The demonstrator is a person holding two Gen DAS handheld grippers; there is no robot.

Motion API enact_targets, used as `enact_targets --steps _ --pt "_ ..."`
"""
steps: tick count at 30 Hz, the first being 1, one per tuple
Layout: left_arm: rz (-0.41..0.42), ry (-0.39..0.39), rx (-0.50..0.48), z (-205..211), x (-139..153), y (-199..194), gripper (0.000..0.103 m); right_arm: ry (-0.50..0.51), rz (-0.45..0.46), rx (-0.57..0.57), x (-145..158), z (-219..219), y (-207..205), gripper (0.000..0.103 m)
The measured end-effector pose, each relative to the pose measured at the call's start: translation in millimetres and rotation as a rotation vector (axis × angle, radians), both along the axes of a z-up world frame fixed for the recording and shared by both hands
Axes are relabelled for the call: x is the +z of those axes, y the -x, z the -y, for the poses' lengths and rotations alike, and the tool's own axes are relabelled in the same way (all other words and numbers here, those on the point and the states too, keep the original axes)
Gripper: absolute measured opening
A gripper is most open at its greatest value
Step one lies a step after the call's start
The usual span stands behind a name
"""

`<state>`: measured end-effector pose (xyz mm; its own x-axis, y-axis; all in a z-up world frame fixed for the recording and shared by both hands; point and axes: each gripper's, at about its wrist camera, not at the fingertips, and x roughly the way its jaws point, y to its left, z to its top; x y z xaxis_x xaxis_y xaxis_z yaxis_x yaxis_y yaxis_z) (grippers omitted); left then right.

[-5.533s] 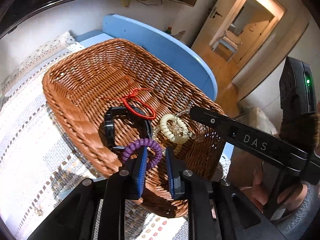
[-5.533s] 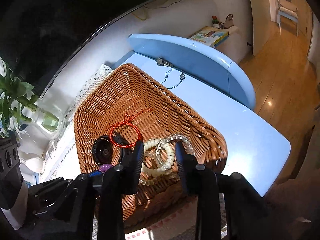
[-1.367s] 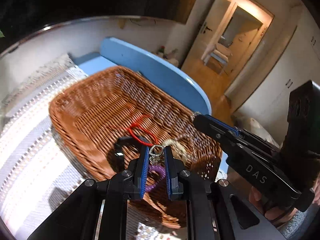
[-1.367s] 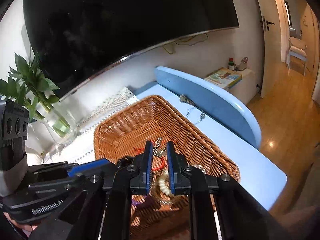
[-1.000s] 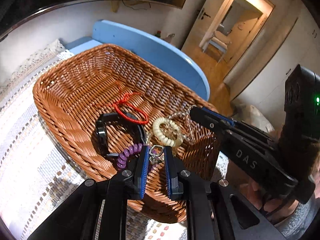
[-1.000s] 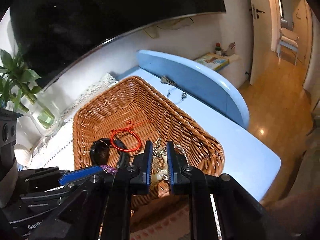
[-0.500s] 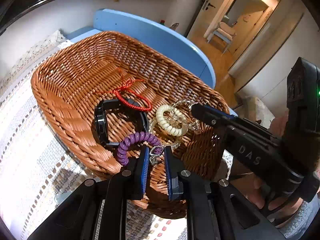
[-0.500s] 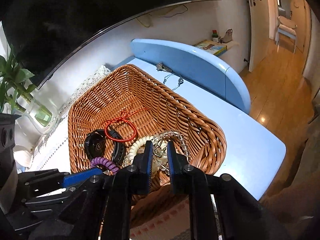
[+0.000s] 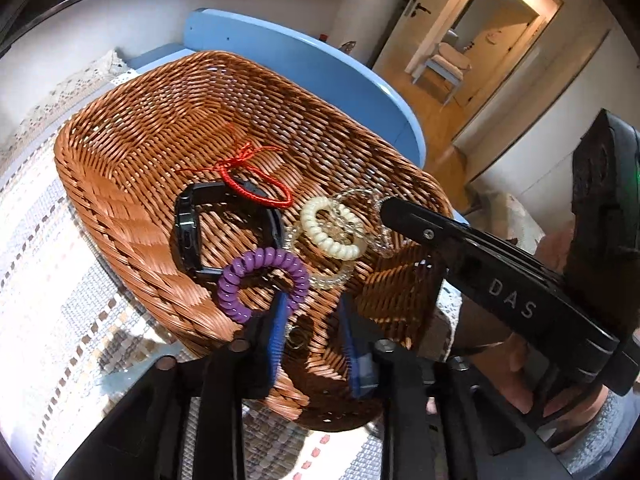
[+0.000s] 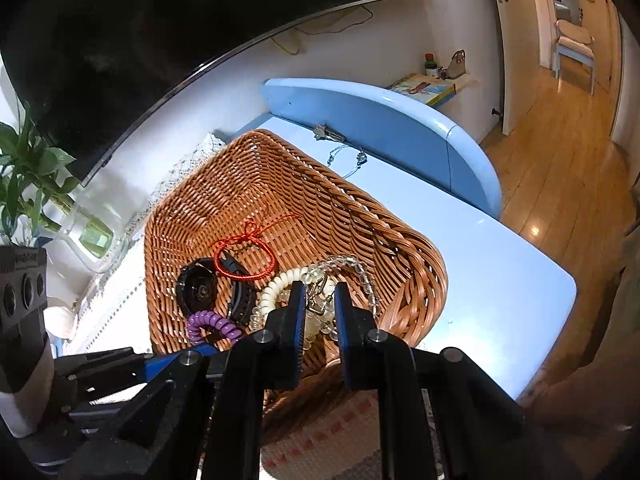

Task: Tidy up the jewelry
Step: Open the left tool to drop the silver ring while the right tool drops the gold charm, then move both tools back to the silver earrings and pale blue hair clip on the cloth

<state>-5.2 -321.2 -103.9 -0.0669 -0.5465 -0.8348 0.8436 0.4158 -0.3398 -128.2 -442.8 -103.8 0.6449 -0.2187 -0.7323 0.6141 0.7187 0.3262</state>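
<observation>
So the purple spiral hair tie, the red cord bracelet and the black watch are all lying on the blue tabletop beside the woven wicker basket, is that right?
Not quite: they lie inside the woven wicker basket, not on the blue tabletop. The left wrist view shows the purple spiral hair tie, the red cord bracelet and the black watch on the basket's floor.

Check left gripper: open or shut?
Open. The left gripper has just been opening; its blue pads stand apart over the brown wicker basket, with the small metal chain loose between them.
</observation>
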Motion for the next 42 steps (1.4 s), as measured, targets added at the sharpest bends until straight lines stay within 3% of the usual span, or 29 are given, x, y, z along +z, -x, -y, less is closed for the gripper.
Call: enact_targets --steps 5,7,9,11,21,28,34,37,41,42 --pt "-0.048 0.084 0.024 -15.6 15.4 -6.3 0.035 0.015 0.031 0.029 4.3 -3.2 -1.0 0.02" --pt "-0.051 0.118 0.062 -29.2 23.6 -14.4 0.037 0.032 0.055 0.051 8.2 -6.9 -2.3 0.037" --pt "-0.043 0.132 0.106 -44.4 29.7 -24.9 0.042 0.054 0.069 0.08 11.9 -12.3 -6.1 0.073" --pt "-0.039 0.138 0.14 -57.9 33.4 -33.6 0.042 0.075 0.071 0.113 14.0 -17.3 -11.3 0.085" --pt "0.008 0.147 0.379 -156.2 44.5 -78.0 0.043 0.101 0.097 0.187 26.9 -33.8 -24.1 0.089" --pt "0.025 0.093 0.488 -210.8 30.6 -86.2 0.043 0.102 0.199 0.35 53.9 -63.2 -27.3 0.089" --pt "-0.003 0.018 0.48 -210.0 -5.4 -61.0 0.043 0.144 0.201 0.629 67.3 -113.7 -49.7 0.089" --pt "-0.04 0.001 0.459 -200.4 -26.1 -43.5 0.043 0.232 0.12 0.82 65.0 -135.2 -75.2 0.089" --pt "-0.088 -0.016 0.455 -187.3 -48.4 -26.1 0.043 0.216 0.014 1.064 46.6 -148.2 -104.5 0.08" --pt "-0.064 0.003 0.472 -187.3 -47.1 -23.2 0.042 0.203 -0.024 1.125 40.7 -150.9 -112.3 0.079"
